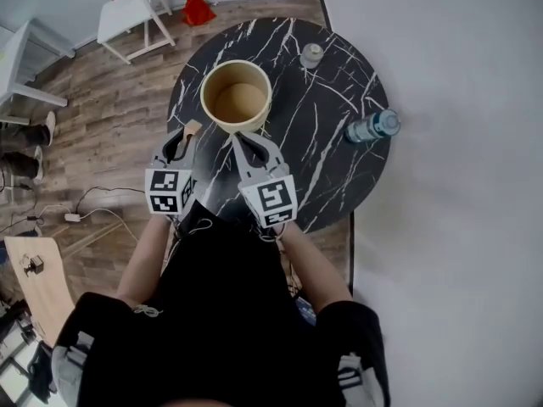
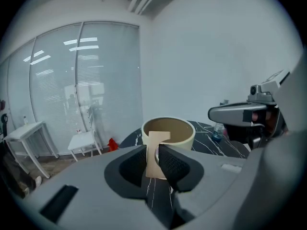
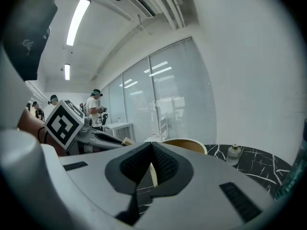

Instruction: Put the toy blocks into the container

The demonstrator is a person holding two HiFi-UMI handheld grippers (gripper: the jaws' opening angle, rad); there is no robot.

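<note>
A cream round container (image 1: 236,97) stands open-topped on the black marble table (image 1: 339,75); I cannot see any block inside it. My left gripper (image 1: 184,136) hovers just left of the container's near side, shut on a tan wooden toy block (image 1: 193,128). In the left gripper view the block (image 2: 156,152) stands upright between the pads, with the container (image 2: 169,130) right behind it. My right gripper (image 1: 241,142) hangs at the container's near rim, shut, with nothing seen held. In the right gripper view its tips (image 3: 152,146) meet before the container (image 3: 187,145).
A small capped jar (image 1: 311,55) stands at the table's far side and a water bottle (image 1: 373,127) lies near its right edge. White furniture (image 1: 131,11) and a red thing (image 1: 198,9) are on the wooden floor beyond. People stand far off (image 3: 96,107).
</note>
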